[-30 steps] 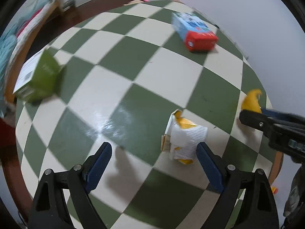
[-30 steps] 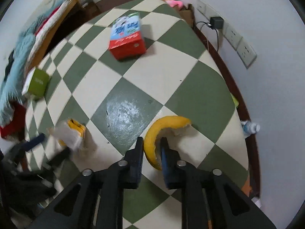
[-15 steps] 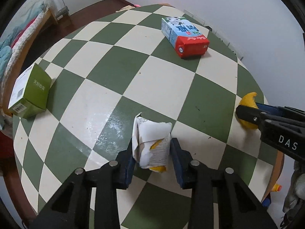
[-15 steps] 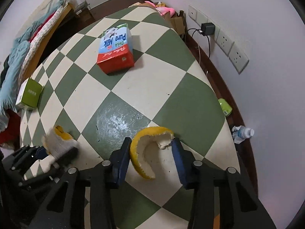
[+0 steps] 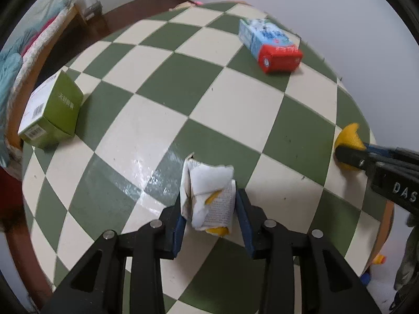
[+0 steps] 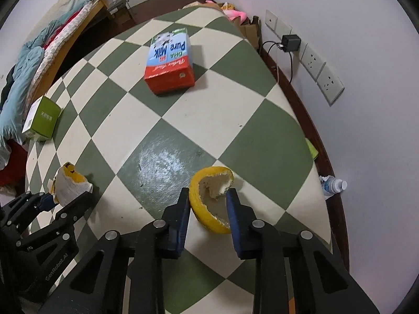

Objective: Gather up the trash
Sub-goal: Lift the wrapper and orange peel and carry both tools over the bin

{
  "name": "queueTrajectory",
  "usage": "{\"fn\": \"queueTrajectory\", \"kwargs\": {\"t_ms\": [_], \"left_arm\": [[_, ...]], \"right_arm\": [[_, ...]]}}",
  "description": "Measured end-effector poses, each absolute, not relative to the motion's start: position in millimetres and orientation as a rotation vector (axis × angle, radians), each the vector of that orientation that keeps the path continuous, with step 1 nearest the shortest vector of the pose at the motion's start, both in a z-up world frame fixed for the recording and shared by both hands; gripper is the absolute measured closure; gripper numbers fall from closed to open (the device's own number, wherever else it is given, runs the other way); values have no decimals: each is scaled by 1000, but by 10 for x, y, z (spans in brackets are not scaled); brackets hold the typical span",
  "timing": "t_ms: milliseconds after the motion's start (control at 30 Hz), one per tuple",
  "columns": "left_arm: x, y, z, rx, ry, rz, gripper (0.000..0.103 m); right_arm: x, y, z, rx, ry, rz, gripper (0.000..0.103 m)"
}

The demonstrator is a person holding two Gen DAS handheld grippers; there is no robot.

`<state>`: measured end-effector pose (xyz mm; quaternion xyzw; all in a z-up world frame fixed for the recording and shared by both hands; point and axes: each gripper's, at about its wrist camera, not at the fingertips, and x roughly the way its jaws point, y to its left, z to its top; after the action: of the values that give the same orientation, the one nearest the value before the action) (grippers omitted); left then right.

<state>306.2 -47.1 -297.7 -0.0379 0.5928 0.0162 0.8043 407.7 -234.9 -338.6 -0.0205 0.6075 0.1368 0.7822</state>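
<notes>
Over on the left there's a green box (image 5: 51, 113) sitting on the checkered tabletop (image 5: 235, 99), near the edge by the bed (image 6: 39, 52) piled with blankets. Then the left gripper (image 5: 210, 216): its blue pads are squeezed in on a crumpled white and yellow carton (image 5: 208, 196), one pad pressing each side, so it's got that thing pinched pretty firmly. I can't tell whether the carton is touching the table or held just off it.

Toward the far side of the table lies a red and blue Pure Milk carton (image 6: 170, 64) on its side, well apart from both grippers.

On the right, the right gripper (image 6: 208, 218) is only narrowly open, with a curved piece of yellow pomelo peel (image 6: 209, 201) between the fingers. Both pads look to be touching the rind, though how hard they're biting isn't obvious. Past the table edge there's a plastic bottle (image 6: 334, 184) on the floor and wall sockets (image 6: 314, 64) with a charger (image 6: 290, 42) plugged in.
</notes>
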Motion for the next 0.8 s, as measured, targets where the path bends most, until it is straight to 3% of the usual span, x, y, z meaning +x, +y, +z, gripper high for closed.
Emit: {"fn": "queueTrajectory", "kwargs": {"t_ms": [67,100,133,167,267,367,433,467,533,767,800], "left_arm": [[3063,-442,-2971,-114,1274,22,63],[3071,-431,-2967,-142,1276,1,59],[3085,-430,-2969,-155,1280,-11,53],[3104,-435,-2972,-155,1286,-16,51],[3149,-484,-2970,-133,1303,15,51],[3218,-415,-3007,-137,1297,49,56],[3283,-393,-3017,-114,1286,87,66],[3305,-366,-3042,-113,1284,90,69],[3314,-353,-3046,-100,1275,104,70],[3256,-362,-2926,-71,1230,120,70],[3252,-359,-2871,-69,1220,123,70]], "right_arm": [[4087,-2349,-3415,-30,1338,305,65],[4085,-2340,-3408,-41,1337,302,50],[4085,-2328,-3414,-57,1342,293,30],[4085,-2312,-3422,-73,1342,297,25],[4090,-2286,-3450,-121,1347,281,25],[4090,-2277,-3430,-150,1328,268,36],[4086,-2282,-3403,-169,1307,261,56],[4091,-2288,-3393,-168,1304,268,60],[4081,-2274,-3381,-180,1297,281,76],[4026,-2261,-3349,-180,1281,284,82],[4011,-2266,-3332,-167,1281,293,89]]}}
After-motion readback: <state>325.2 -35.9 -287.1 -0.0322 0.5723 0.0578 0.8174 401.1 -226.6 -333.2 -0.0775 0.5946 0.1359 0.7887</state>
